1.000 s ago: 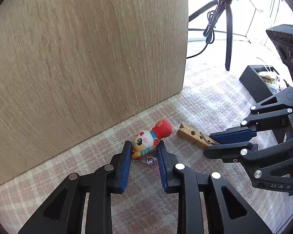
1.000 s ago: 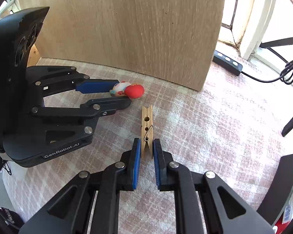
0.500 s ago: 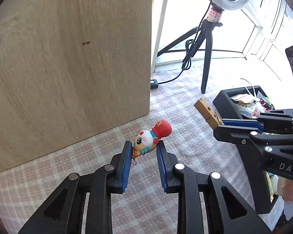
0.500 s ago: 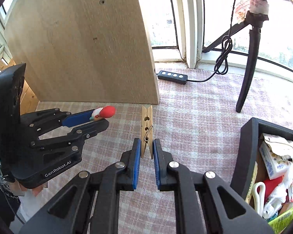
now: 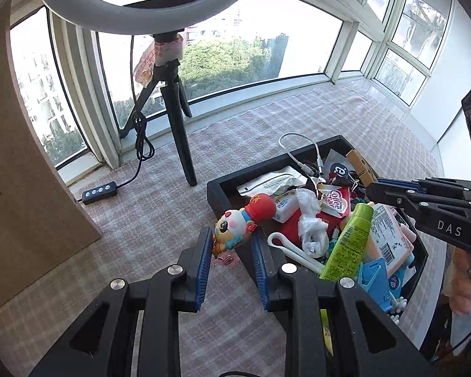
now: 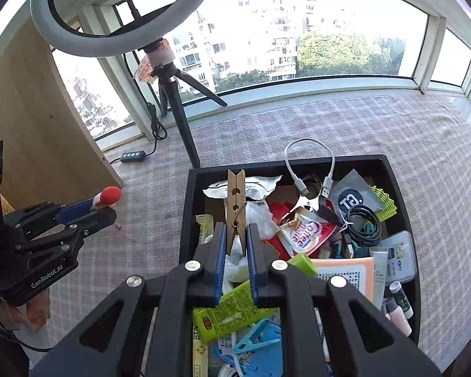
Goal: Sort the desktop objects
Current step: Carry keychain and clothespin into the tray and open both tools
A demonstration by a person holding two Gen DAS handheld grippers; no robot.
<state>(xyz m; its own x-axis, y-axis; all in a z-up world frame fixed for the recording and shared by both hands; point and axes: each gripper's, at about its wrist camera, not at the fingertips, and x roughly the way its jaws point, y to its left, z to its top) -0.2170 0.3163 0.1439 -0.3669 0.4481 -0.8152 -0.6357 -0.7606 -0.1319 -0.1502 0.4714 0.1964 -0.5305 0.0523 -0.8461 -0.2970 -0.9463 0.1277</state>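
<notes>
1. Pink checked cloth [image 6: 392, 132] covers the surface, which runs up to a row of windows.
2. Toy figure [image 5: 235, 223]: a small cartoon character with a red cap, clamped between the blue pads of the left gripper [image 5: 232, 251]. It hangs clear of the cloth, just beside the left wall of the black tray [image 5: 218, 188]. In the right wrist view the figure's red cap [image 6: 110, 195] shows at the left gripper's tips [image 6: 105, 209], well left of the tray.
3. Wooden clothespin [image 6: 235, 201]: pinched at its lower end by the right gripper [image 6: 236, 245], standing nearly upright over the tray's far left corner, above the contents.
4. Both pairs of jaws are closed on their objects; neither is released.
5. Black tray [image 6: 395, 182]: filled with mixed items, including a white cable [image 6: 311, 163], a coiled black cable [image 6: 361, 223], a coffee sachet [image 6: 307, 232], a green tube [image 5: 351, 235] and a blue clip [image 6: 254, 339].
6. Beyond the tray's far left corner: 1 ring light tripod [image 6: 179, 100] and its black inline controller [image 6: 133, 156] lying on the cloth.
7. Wooden panel [image 6: 25, 119]: upright at the surface's left edge.
</notes>
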